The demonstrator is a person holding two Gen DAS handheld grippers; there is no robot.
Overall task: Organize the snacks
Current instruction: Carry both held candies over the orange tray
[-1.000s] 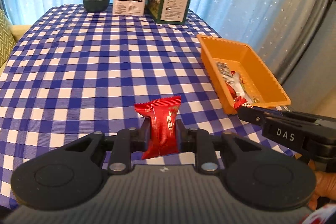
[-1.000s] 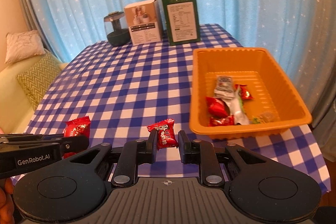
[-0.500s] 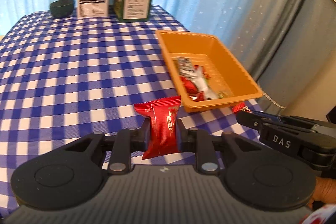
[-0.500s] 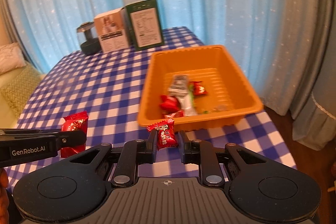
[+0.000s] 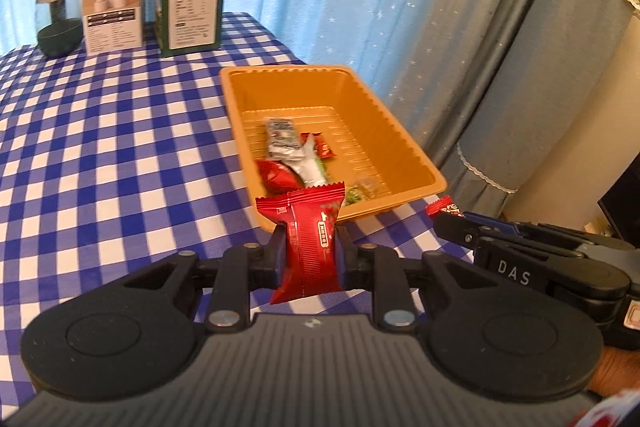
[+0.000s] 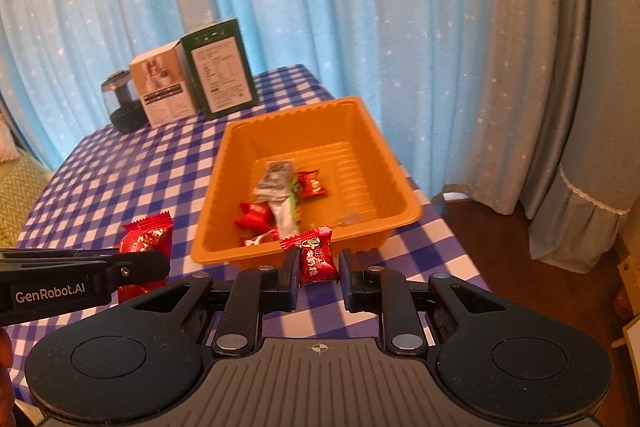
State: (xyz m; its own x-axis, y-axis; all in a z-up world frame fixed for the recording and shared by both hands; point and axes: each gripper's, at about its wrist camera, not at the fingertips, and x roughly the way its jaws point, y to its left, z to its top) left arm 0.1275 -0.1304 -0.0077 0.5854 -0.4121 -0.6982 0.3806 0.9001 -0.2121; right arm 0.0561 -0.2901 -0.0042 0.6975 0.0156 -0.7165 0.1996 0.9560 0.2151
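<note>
Task partway: orange tray [image 5: 416,163] at abt 1 o'clock on the checked tabletop [image 5: 100,147] already has several wrapped snacks in it, two more are in transit. Left tool [image 5: 310,255] is clamped on a red snack pack [image 5: 310,247], held upright just short of the tray's near rim. Right tool [image 6: 319,277] is clamped on a smaller red candy [image 6: 314,257], also near the near rim, approx 12 o'clock in its view. Neither is over the tray interior yet; left to do, I'd judge: carry over, release both. No loose snacks visible elsewhere on the cloth. Vs a sec ago: both tools have swung toward the tray, which now sits closer and more central in both views; grips unchanged.
</note>
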